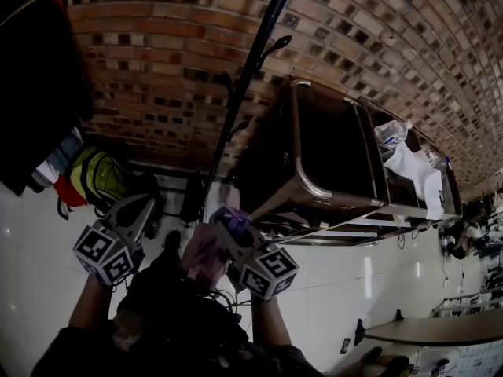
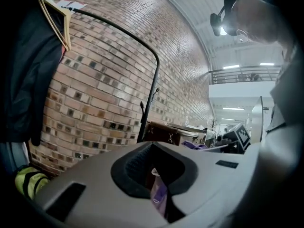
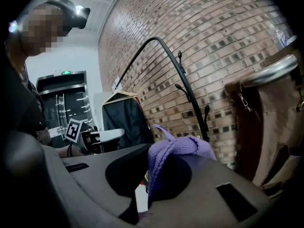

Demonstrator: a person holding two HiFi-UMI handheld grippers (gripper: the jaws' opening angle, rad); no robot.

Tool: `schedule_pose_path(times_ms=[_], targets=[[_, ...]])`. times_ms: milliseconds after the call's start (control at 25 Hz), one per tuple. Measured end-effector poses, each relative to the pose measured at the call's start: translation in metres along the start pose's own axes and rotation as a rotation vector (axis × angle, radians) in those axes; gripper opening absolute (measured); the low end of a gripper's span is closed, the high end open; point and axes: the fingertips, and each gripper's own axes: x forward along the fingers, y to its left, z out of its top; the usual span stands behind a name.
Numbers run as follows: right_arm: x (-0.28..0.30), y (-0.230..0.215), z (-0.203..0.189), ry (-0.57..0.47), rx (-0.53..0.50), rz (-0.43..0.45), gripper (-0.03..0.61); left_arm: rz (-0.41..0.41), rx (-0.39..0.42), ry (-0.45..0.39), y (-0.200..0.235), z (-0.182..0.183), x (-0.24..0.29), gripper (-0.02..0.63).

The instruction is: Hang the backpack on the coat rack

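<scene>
The purple backpack [image 1: 203,250] hangs low between my two grippers, close to my body. My left gripper [image 1: 146,210] is shut on a thin purple strap [image 2: 160,196] with a white tag. My right gripper [image 1: 229,223] is shut on a thick purple woven strap [image 3: 176,148] that bunches up over its jaws. The coat rack [image 1: 253,61] is a black pole with short hooks [image 1: 276,45], standing just ahead of the grippers against the brick wall. It appears in the left gripper view as coat rack [image 2: 148,110] and in the right gripper view as coat rack [image 3: 183,80], arching over.
A black coat [image 1: 35,77] on a wooden hanger [image 2: 56,20] hangs at the left. A yellow-green bag [image 1: 98,175] lies on the floor below it. A brown cabinet [image 1: 330,155] with a metal rail stands right of the rack. A table [image 1: 428,330] is at lower right.
</scene>
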Motion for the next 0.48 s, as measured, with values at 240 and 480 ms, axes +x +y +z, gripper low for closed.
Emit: schedule_pose_path(times_ms=[240, 480], targets=[[0.035, -0.053, 0.020, -0.004, 0.018, -0.076, 0.000, -0.075, 0.003, 0.017, 0.036, 0.013, 0.062, 0.025], [0.068, -0.100, 0.058, -0.028, 0.017, -0.153, 0.000, -0.130, -0.013, 0.041, 0.070, 0.031, 0.113, 0.025]])
